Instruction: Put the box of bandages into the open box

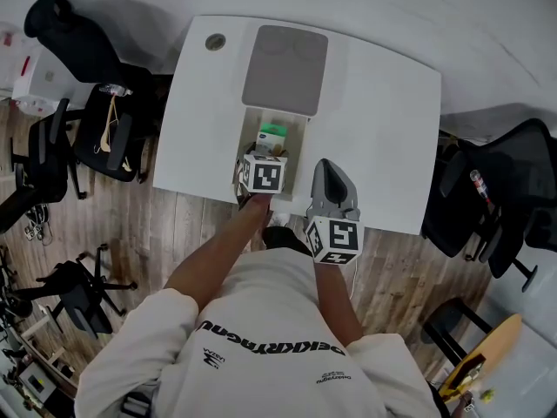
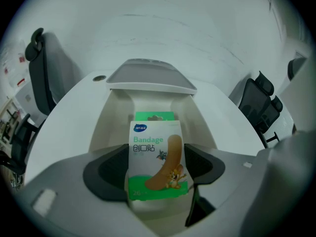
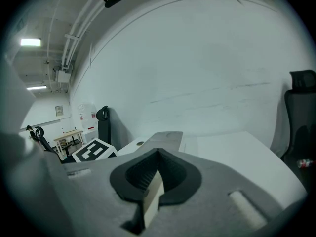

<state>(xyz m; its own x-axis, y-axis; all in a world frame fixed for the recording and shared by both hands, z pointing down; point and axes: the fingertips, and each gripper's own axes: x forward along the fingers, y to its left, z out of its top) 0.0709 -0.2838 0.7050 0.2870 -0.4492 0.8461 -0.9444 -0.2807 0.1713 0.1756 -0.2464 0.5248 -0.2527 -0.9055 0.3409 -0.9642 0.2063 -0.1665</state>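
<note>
On the white tabletop (image 1: 383, 120) an open box (image 1: 298, 146) is sitting near the front edge, and its grey lid (image 1: 285, 70) is lying folded back on the far side. The left tongs (image 2: 157, 172) are reaching steeply down into the open box and are clamping the bandage box (image 2: 155, 157) by its two side edges, with one dark pad pressing on each side. The bandage box is standing upright between the pads with its printed face towards the left gripper view, green along the top and bottom, with a cartoon and a plaster drawn on it. It is sitting inside the white walls of the open box, at the near end. Its lower edge is hidden behind the tongs, so whether it is resting on the floor of the open box is hard to say.

The right tongs (image 3: 158, 157) are hanging over the front edge of the tabletop, just to the right of the open box, with the jaws pressed together. They are pointing across the tabletop towards the far wall.

A small round grommet (image 1: 215, 42) is showing at the far left corner of the tabletop. Black chairs (image 1: 113, 129) are standing on the wooden floor (image 1: 174, 233) at either side.
</note>
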